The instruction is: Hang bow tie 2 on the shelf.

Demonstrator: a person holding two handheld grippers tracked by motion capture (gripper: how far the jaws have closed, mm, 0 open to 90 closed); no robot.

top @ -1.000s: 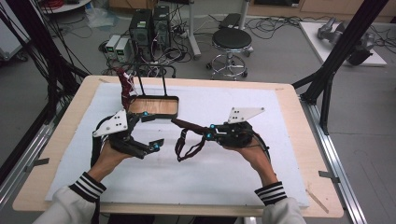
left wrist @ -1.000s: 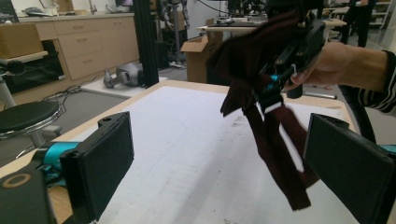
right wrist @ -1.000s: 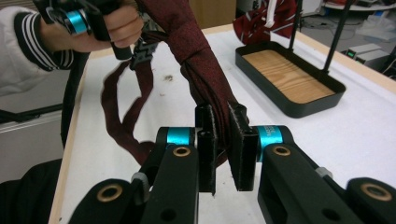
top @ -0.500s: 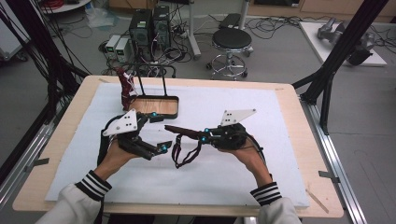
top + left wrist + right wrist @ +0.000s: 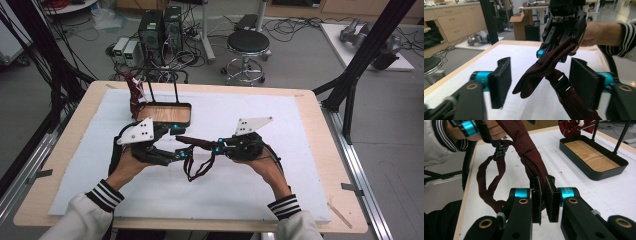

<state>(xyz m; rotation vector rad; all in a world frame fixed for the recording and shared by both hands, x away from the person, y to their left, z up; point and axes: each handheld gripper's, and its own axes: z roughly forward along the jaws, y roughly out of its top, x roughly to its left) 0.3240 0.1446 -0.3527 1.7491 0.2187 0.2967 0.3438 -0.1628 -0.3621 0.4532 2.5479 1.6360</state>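
Observation:
A dark red necktie (image 5: 196, 144) with a black buckle (image 5: 560, 83) on its neck strap hangs between my two grippers above the white mat. My right gripper (image 5: 543, 192) is shut on the tie's knot end (image 5: 529, 152). The strap loops down to the mat (image 5: 199, 169). My left gripper (image 5: 540, 82) faces the right gripper (image 5: 551, 56). Its jaws have just been closing, with the tie's fabric (image 5: 541, 70) between the pads (image 5: 501, 80), which stand clear of it on both sides. In the high view the left gripper (image 5: 180, 144) meets the right gripper (image 5: 218, 146) mid-table.
A black tray with a wooden floor (image 5: 170, 105) stands behind the grippers, with two upright posts. Another red patterned tie (image 5: 134, 92) hangs at its left post and lies by the tray rim (image 5: 596, 176) too. The white mat (image 5: 280, 185) covers most of the wooden table.
The left gripper's jaws have narrowed around the tie's free end. Both hands have shifted slightly towards each other; the right gripper still grips the tie.

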